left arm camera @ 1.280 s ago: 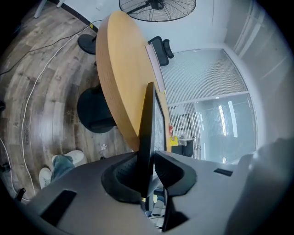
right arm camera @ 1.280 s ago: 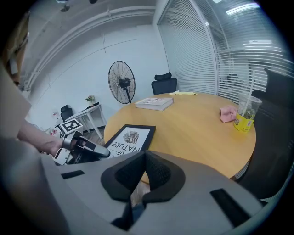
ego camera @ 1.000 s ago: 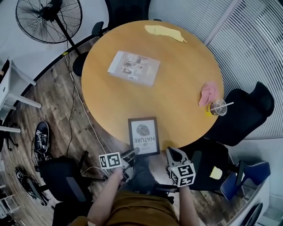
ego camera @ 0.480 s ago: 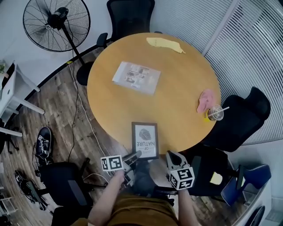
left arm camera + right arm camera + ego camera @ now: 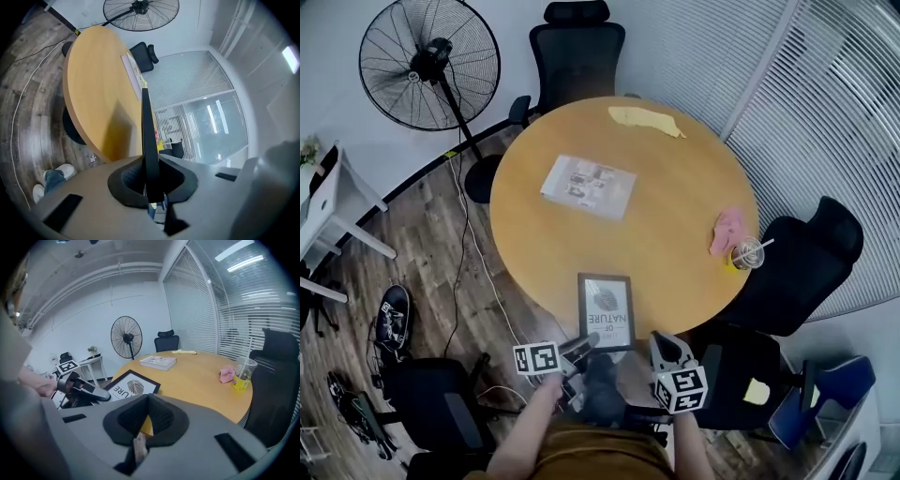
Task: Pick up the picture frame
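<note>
Grip's on: the left gripper [image 5: 584,342] has its jaws pinched narrow on the near left corner of the slim, black-rimmed rectangular picture frame [image 5: 606,312], and the left gripper view shows that thin dark rim edge-on between the pads. So the grasp looks made. The lift, by my reading, is not: the frame lies flat at the near edge of the round, smooth honey-coloured wooden table [image 5: 675,197], its lower end jutting past the rim.

The right gripper [image 5: 661,339] hangs just off the table's near edge, jaws together on nothing.

The frame looks rigid, with a white print, a fingerprint-like swirl and block letters. Elsewhere on the table sit a flat glossy booklet [image 5: 589,186] at far left, a limp yellow cloth [image 5: 645,119] at the far edge, and at the right edge a crumpled pink cloth [image 5: 727,230] beside a clear plastic cup [image 5: 747,253] with a straw.

What's left — raising the frame clear.
</note>
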A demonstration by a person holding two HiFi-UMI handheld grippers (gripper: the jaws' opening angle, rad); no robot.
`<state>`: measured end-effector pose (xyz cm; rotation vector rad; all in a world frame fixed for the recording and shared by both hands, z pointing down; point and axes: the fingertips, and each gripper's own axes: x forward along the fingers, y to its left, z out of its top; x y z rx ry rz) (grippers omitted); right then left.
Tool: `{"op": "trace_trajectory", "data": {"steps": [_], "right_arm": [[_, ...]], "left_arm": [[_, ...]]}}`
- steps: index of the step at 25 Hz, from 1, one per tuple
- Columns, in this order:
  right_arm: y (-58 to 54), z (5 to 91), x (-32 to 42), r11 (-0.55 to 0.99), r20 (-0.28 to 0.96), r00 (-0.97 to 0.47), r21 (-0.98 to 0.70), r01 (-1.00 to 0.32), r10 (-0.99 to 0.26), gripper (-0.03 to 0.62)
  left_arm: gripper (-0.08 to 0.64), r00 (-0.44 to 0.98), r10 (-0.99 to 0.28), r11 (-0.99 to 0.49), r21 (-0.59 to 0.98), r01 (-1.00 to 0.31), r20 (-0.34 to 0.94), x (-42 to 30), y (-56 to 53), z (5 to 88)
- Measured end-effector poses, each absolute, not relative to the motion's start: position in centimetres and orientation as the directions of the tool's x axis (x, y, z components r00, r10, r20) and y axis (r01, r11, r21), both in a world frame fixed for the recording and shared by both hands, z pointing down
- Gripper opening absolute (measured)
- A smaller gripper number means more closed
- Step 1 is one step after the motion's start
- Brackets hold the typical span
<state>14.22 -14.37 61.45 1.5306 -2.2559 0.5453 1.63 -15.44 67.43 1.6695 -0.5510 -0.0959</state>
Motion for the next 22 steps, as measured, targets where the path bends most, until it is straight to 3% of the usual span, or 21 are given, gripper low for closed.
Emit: {"op": "trace_trajectory", "data": {"steps": [22], "right_arm": [[-11.4,56.1,14.7,0.261,0.376,-0.264,-0.059,-0.963,-0.888,0.012]], "left_arm": [[0.055,0.901,-0.42,-0.24,0.944,-0.228,0.11,2.0,-13.8,58.3]]}}
